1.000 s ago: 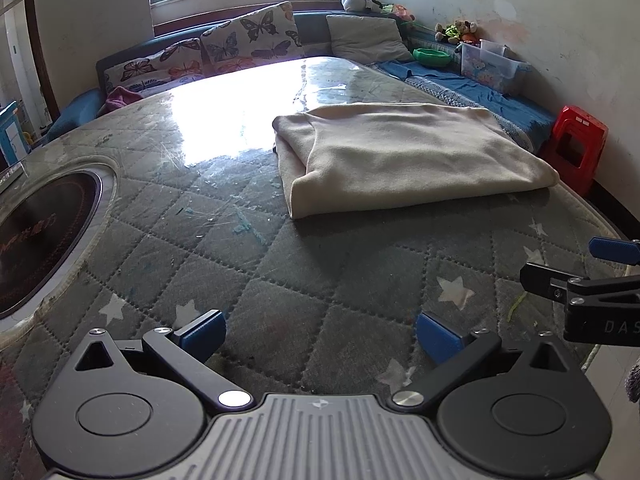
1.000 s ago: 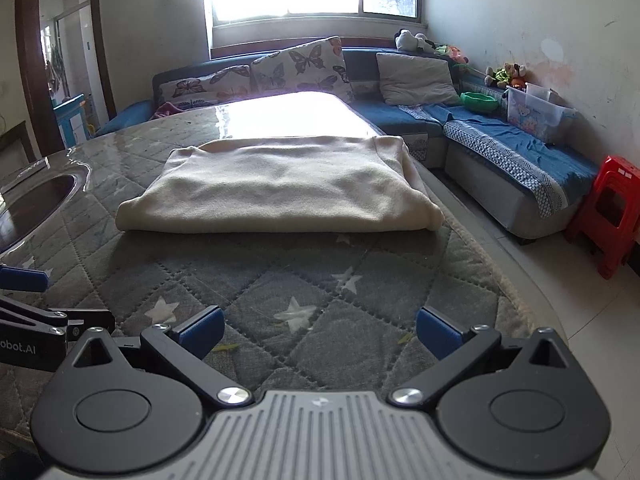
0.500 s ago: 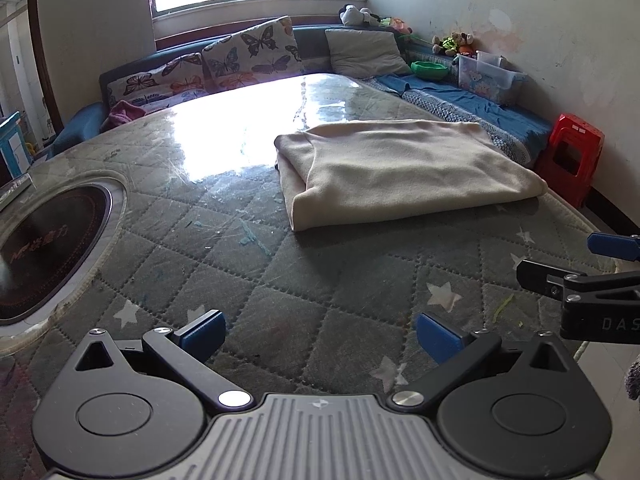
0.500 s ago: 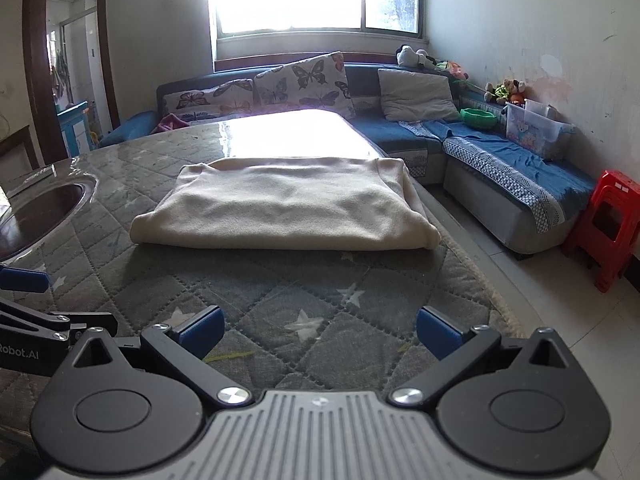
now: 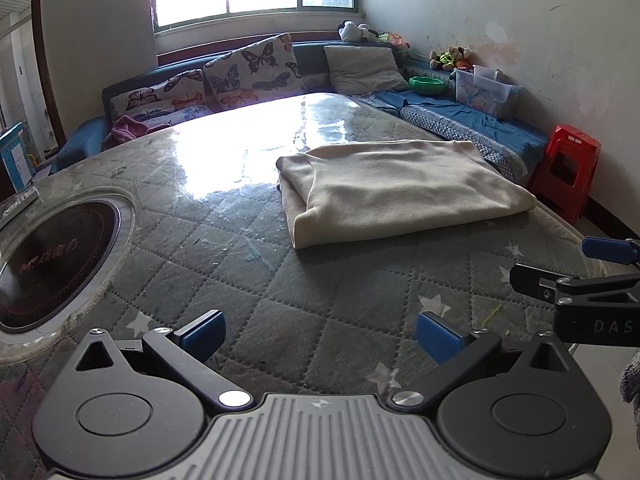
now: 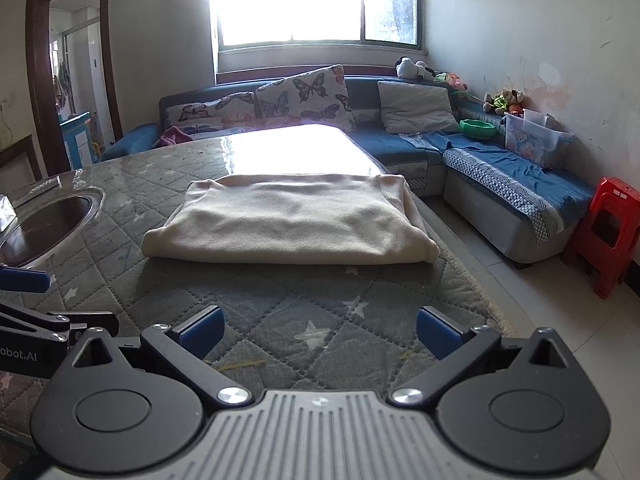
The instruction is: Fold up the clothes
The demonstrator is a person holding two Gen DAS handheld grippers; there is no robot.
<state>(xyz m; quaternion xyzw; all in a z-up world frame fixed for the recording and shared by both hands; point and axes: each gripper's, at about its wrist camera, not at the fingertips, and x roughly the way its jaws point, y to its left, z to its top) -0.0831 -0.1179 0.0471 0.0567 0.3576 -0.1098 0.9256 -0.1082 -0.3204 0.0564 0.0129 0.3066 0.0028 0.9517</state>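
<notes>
A cream garment (image 5: 400, 188) lies folded into a flat rectangle on the quilted grey table cover (image 5: 248, 280), toward the far right side; it also shows in the right wrist view (image 6: 292, 220). My left gripper (image 5: 320, 336) is open and empty, over the cover well short of the garment. My right gripper (image 6: 318, 330) is open and empty, also short of the garment's near edge. The right gripper shows at the right edge of the left wrist view (image 5: 580, 276), and the left gripper at the left edge of the right wrist view (image 6: 36, 304).
A round induction hob (image 5: 52, 256) is set into the table at the left. A blue corner sofa (image 6: 500, 184) with cushions runs behind and to the right. A red plastic stool (image 6: 608, 236) stands on the floor by the right wall.
Both grippers have drawn back and risen a little from the garment, which now looks smaller and farther. The garment has not moved. Both grippers stay open.
</notes>
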